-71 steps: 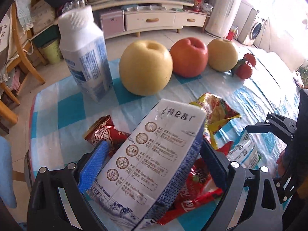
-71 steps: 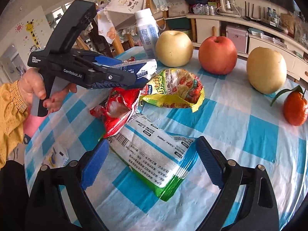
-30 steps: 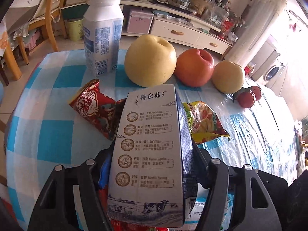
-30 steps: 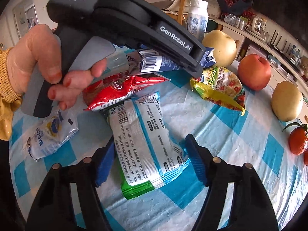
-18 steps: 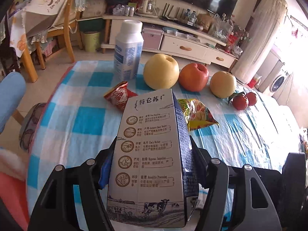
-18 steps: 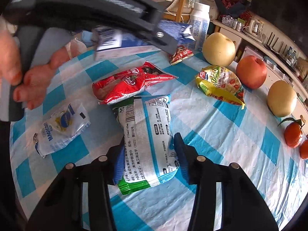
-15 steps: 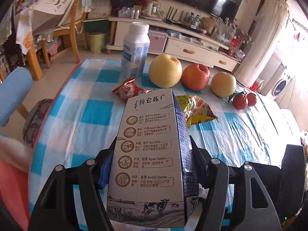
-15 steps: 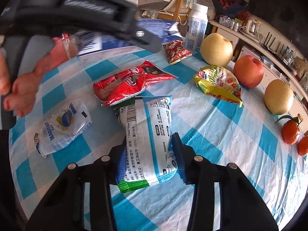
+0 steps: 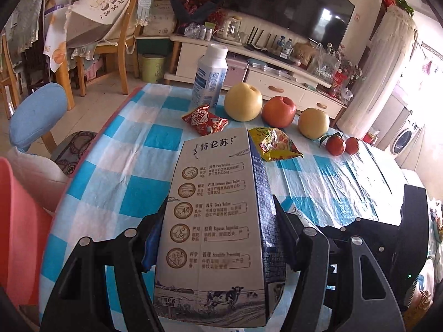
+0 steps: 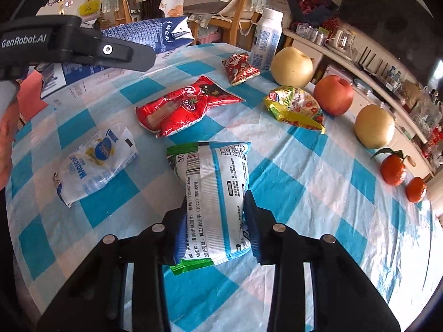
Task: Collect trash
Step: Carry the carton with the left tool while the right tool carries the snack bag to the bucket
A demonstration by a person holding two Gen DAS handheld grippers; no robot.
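left gripper (image 9: 218, 238): fingers clamped on milk carton (image 9: 216, 221). right gripper (image 10: 214, 221): fingers closing around wet-wipes pack (image 10: 213, 191) near worktop (image 10: 318, 193) front edge; risk: slick film slipping out.

Grey-and-navy printed milk carton (image 9: 213, 229): matt coated paperboard, flat faces, sharp creases. Black left gripper (image 9: 216, 238): matt moulded plastic with bright metal screw heads; blue fingers (image 9: 151, 244) look ribbed, rubbery. Blue-and-white checked cover on the tabletop (image 10: 318, 188): glossy plastic film, wrinkled, with glare. White, blue and green wet-wipes pack (image 10: 213, 193): smooth shiny film, crimped seam. Beside that pack, red snack wrapper (image 10: 185, 108) and yellow snack bag (image 10: 296, 108): crinkled glossy foil. White plastic bottle (image 10: 265, 38): satin.
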